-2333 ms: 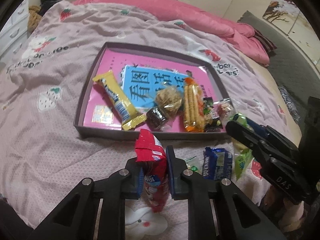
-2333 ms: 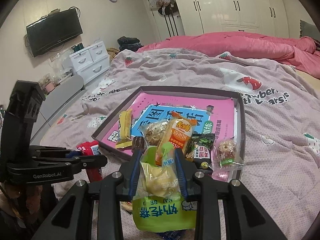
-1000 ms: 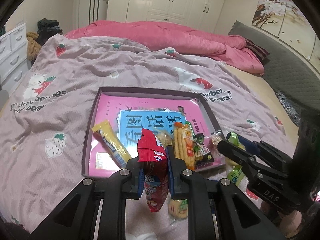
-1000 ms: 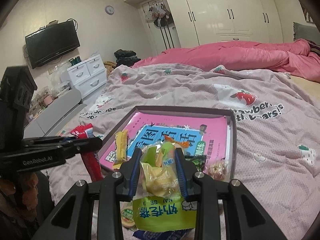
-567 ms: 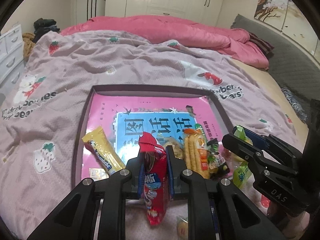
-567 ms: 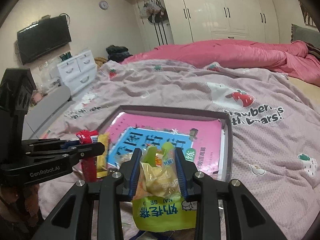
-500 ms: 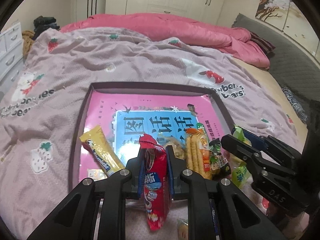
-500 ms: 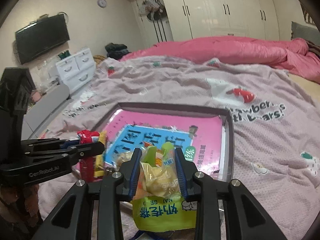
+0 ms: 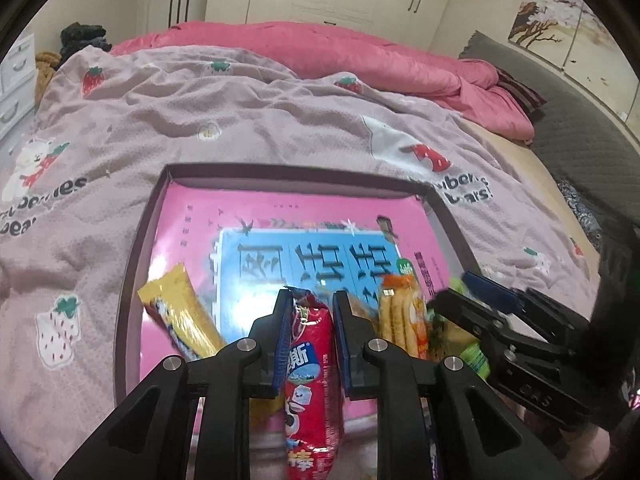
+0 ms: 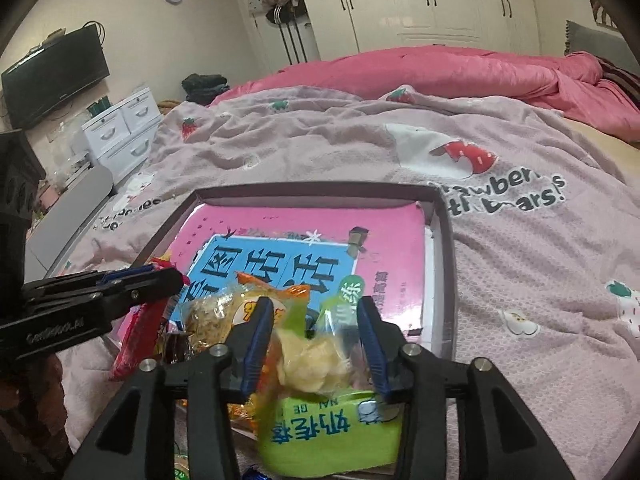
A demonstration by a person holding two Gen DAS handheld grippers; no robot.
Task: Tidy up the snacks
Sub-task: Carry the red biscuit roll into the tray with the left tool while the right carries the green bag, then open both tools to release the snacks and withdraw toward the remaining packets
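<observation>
A mauve strawberry-print blanket (image 9: 208,120) covers the bed, bearing one dark-rimmed tray (image 9: 132,264) lined with one pink book (image 9: 304,216). Two grippers hang over its near edge. The left gripper (image 9: 308,312) is opening, one red snack pack (image 9: 310,364) between its pads; the right gripper (image 10: 316,324) is opening around one green snack bag (image 10: 320,432). One yellow bar (image 9: 180,316) and one orange biscuit-stick pack (image 9: 402,320) lie in the tray.

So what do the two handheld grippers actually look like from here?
Both are matte black frames with silver bolts and blue-padded fingers. The left gripper carries white GenRobot.AI lettering on its side, seen from the right wrist; the right gripper shows embossed DAS lettering, seen from the left wrist.
</observation>
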